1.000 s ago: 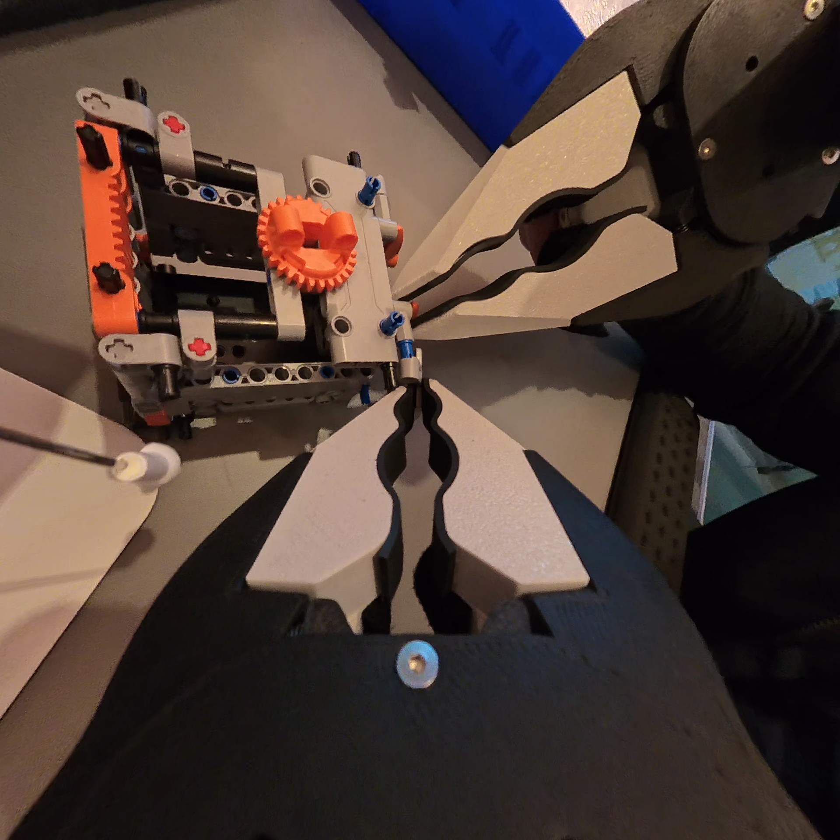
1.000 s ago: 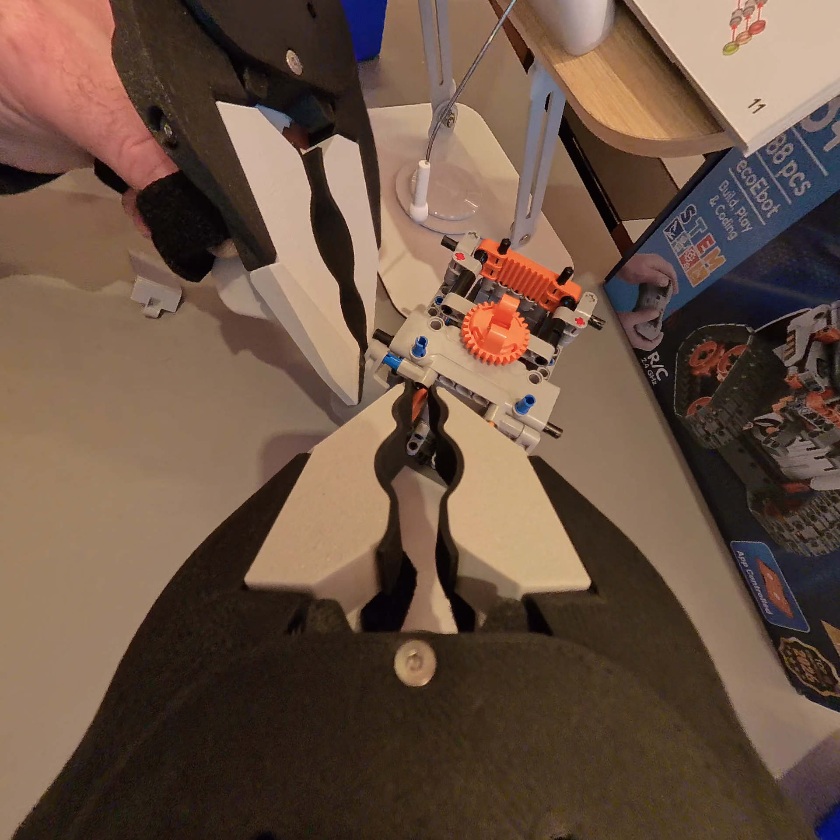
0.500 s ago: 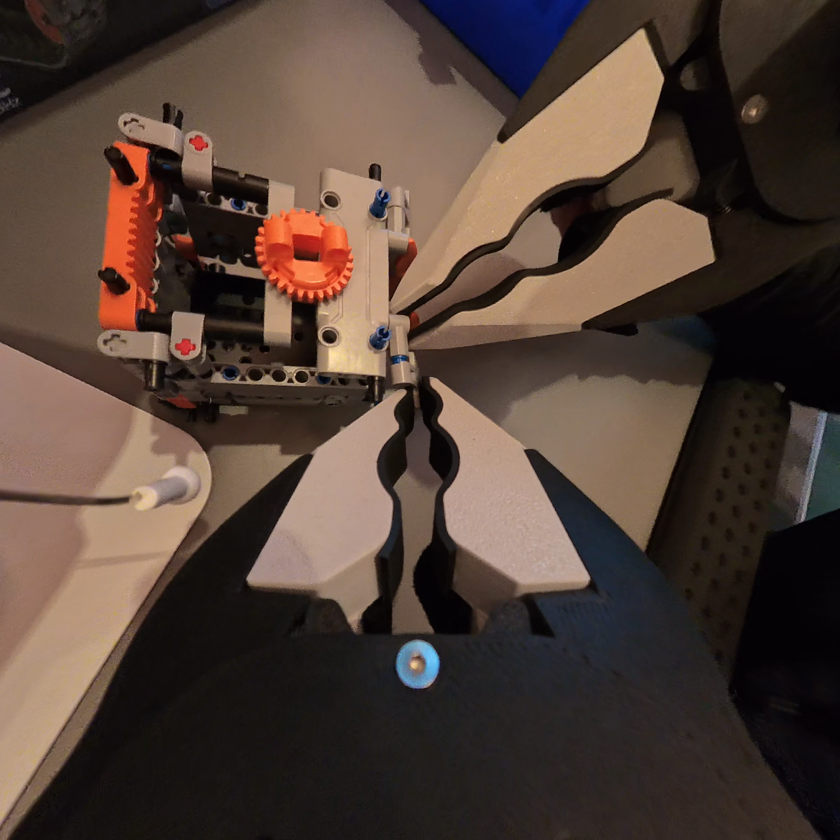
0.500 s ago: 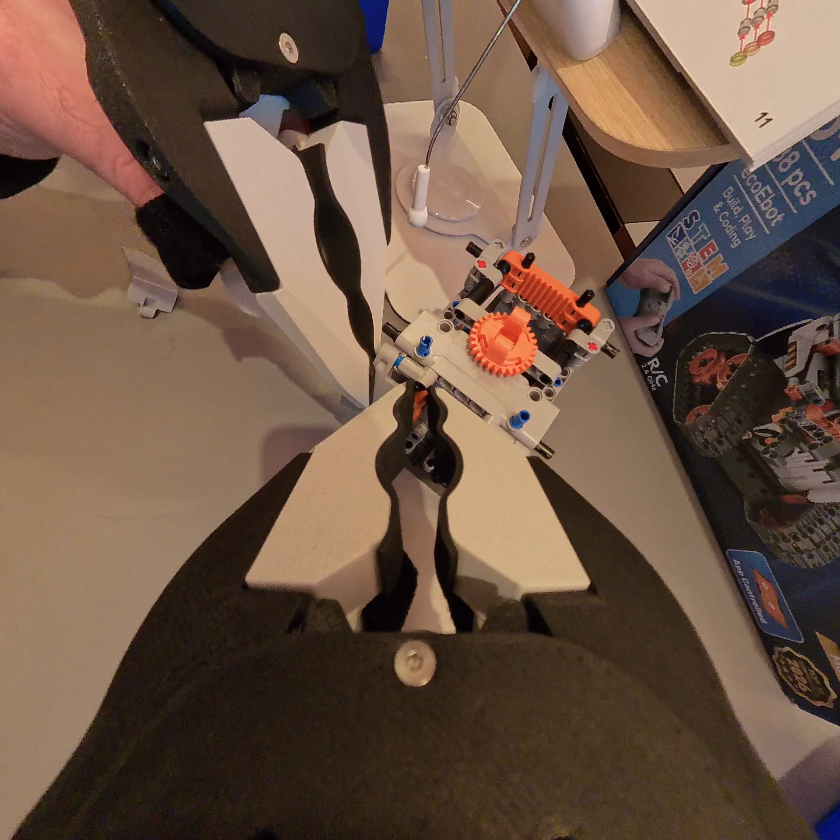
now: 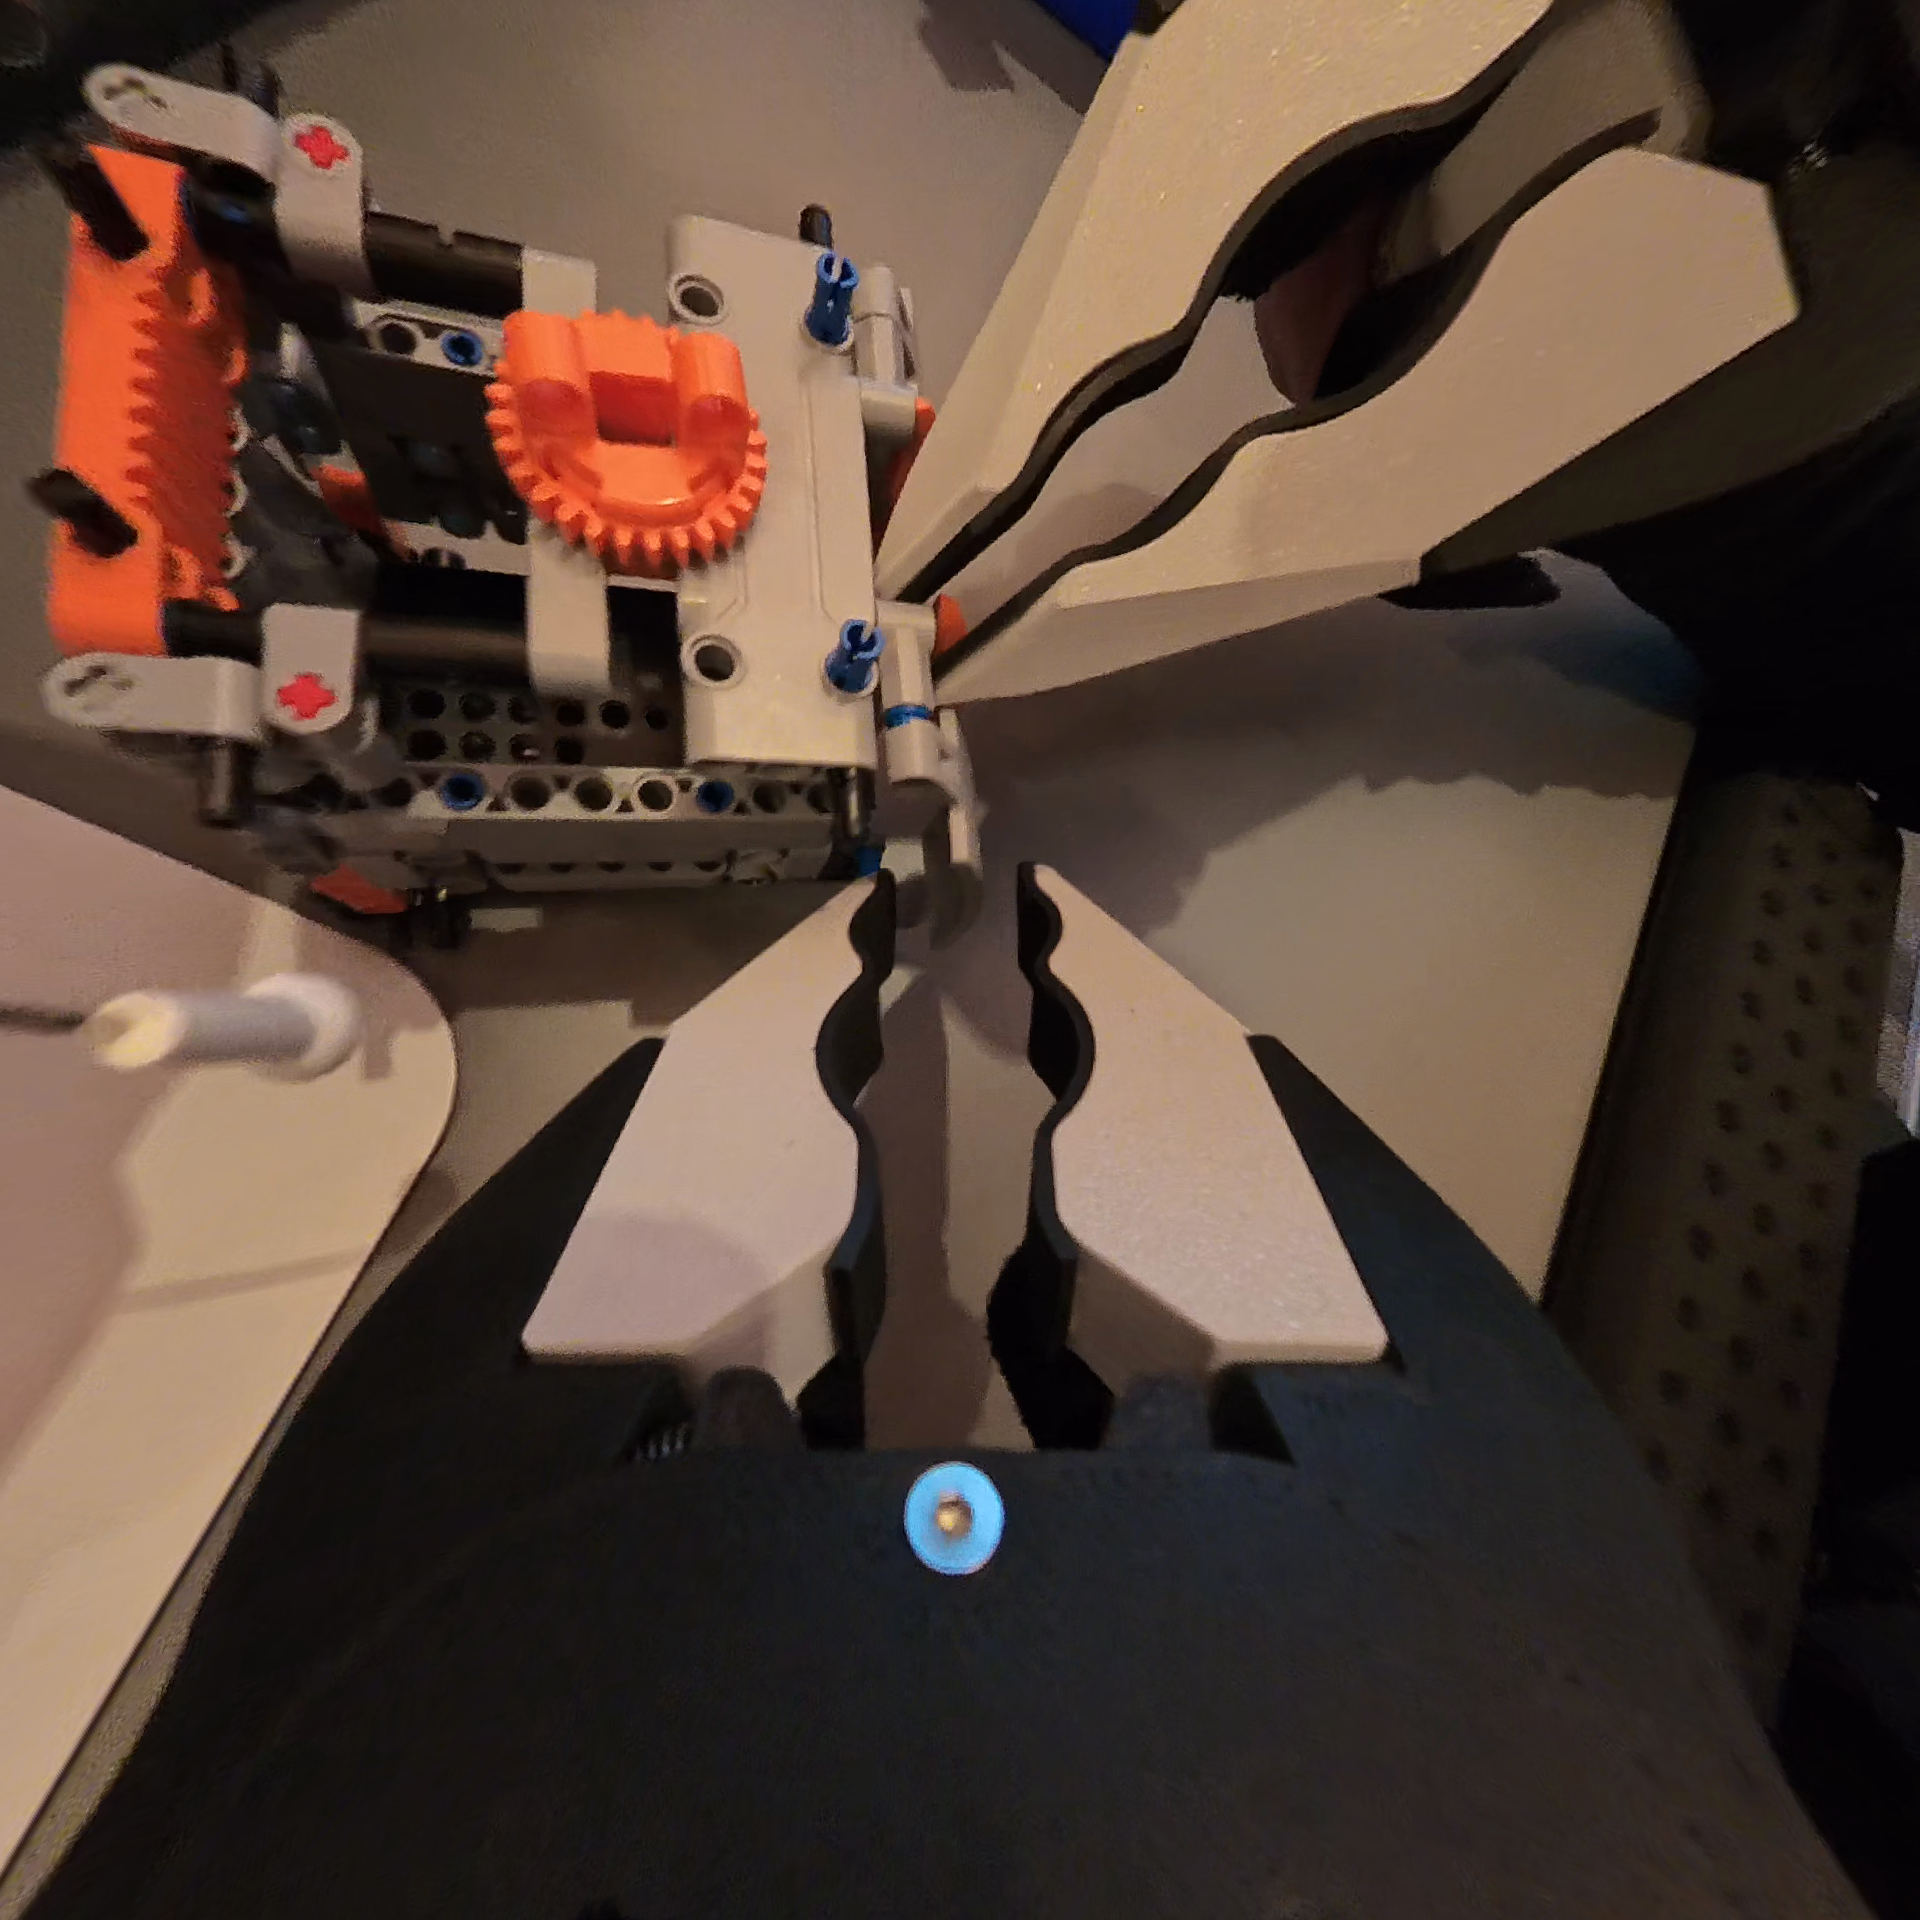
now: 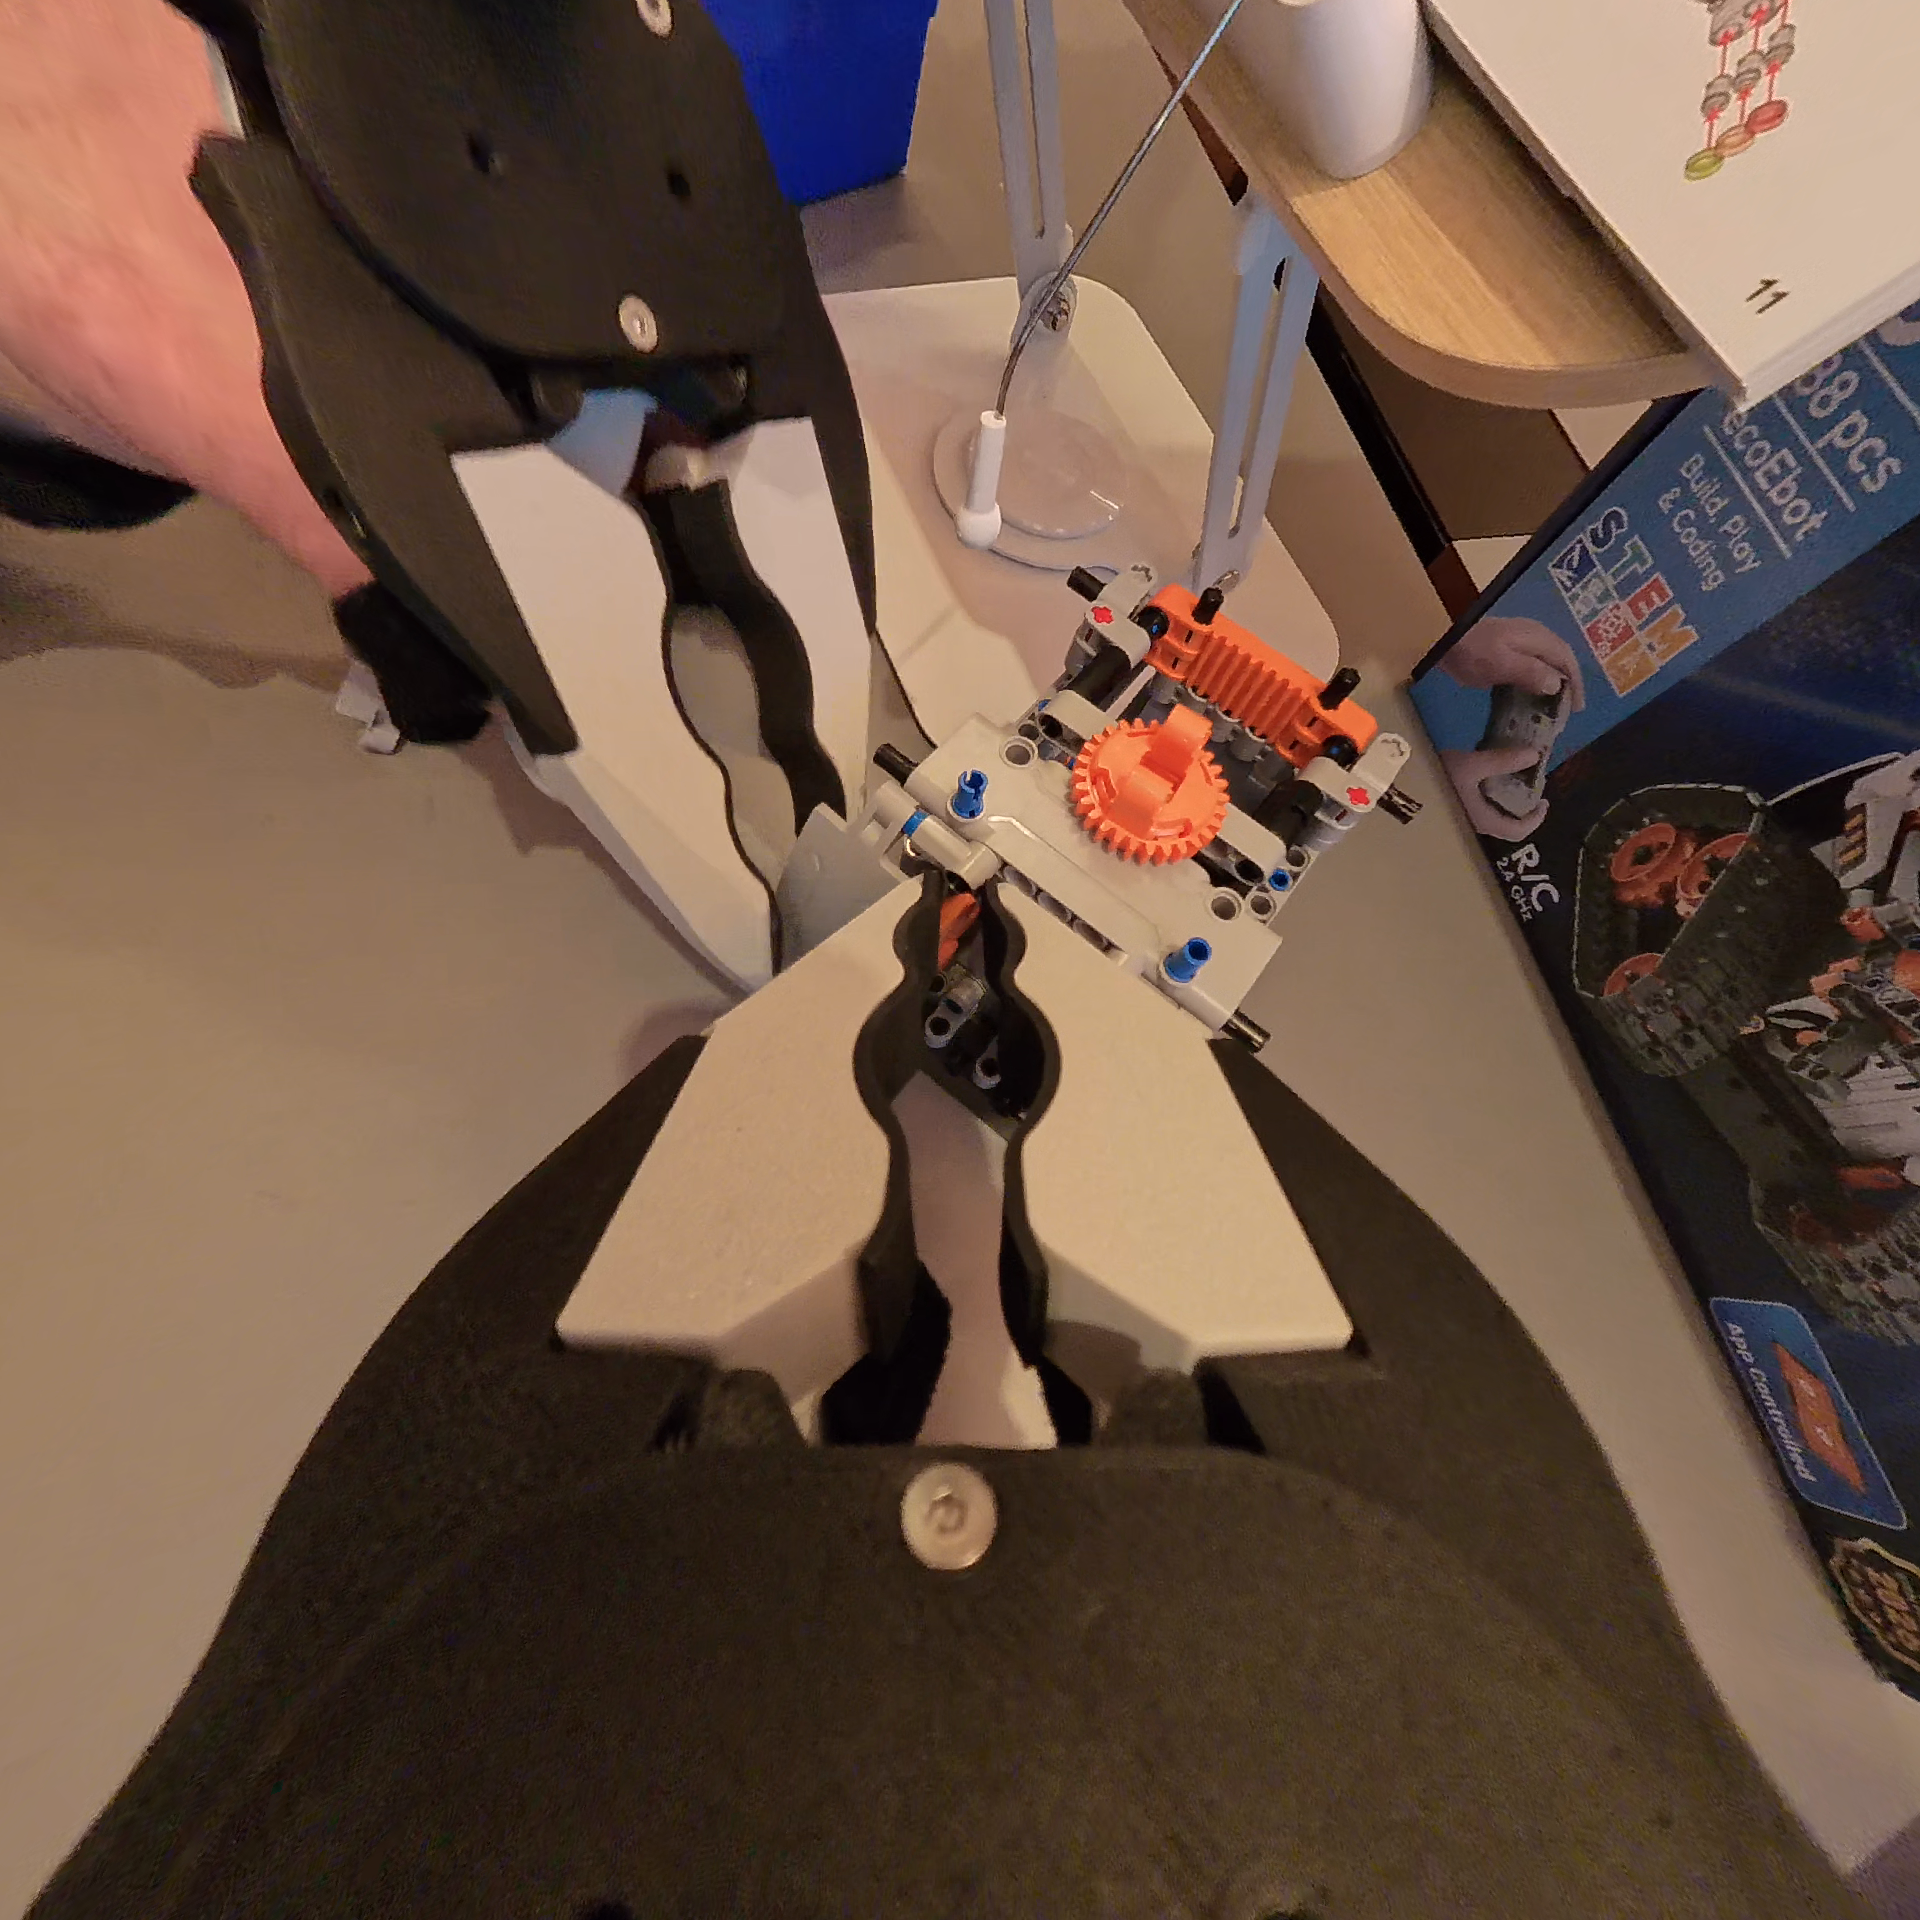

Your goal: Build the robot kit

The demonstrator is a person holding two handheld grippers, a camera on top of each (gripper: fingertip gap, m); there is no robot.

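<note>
We pinch the rigid, light brick gearbox assembly [image 6: 1132, 821] in our right gripper [image 6: 956, 914]; our left gripper [image 5: 951, 894] gapes narrowly beside its corner.

brick model [image 6: 1132, 831] between both claws, box [image 6: 1714, 935] right

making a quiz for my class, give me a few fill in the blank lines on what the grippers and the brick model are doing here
The left gripper has its jaws ____.
The right gripper is shut on the brick model at one ____.
The gear on top of the model is coloured ____.

Missing words: open; corner; orange
</note>
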